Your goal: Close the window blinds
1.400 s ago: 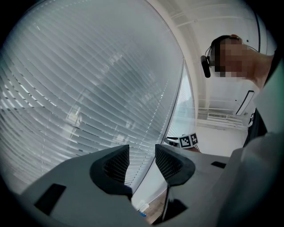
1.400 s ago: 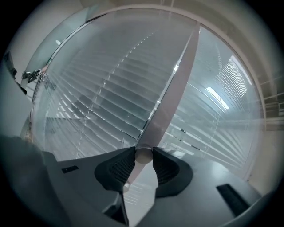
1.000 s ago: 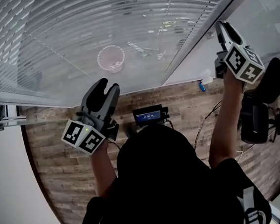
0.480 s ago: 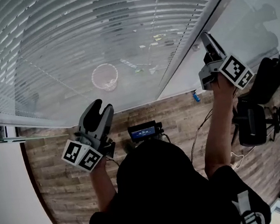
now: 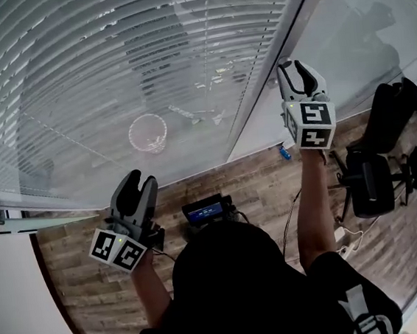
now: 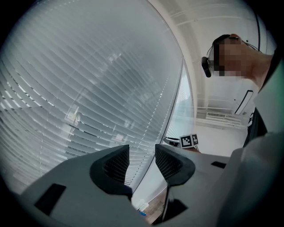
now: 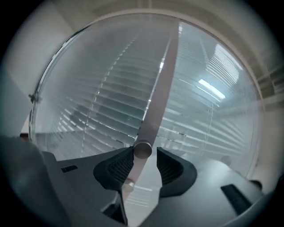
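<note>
The person stands right up at the window, both arms raised toward the blinds (image 5: 110,76). The blinds hang down over the wide pane, and their slats are angled so that the outdoors shows through the gaps.

The right gripper (image 5: 296,72) is held high, at the pale frame (image 5: 270,45) that runs up the right edge of the blinds. In the right gripper view its jaws stand a little apart with the wand (image 7: 155,102) rising from between them. The wand's round end (image 7: 142,150) sits in the opening, close against one pad (image 7: 122,164). A clear gap is left on the side of the other pad, so the jaws are around the wand rather than clamped on it. A small pale bead (image 7: 128,184) shows just below that end, low in the gap.

The left gripper (image 5: 136,185) is lower and well apart from the right one, pointing at the bottom part of the blinds. In the left gripper view its jaws are open and hold nothing. Only the slats and the frame show beyond them, and I can't tell whether the tips touch the slats.

Below, a wooden floor (image 5: 82,302) shows, with a black chair (image 5: 369,183) off to the right. A small device with a lit screen (image 5: 204,212) shows in front of the person.
</note>
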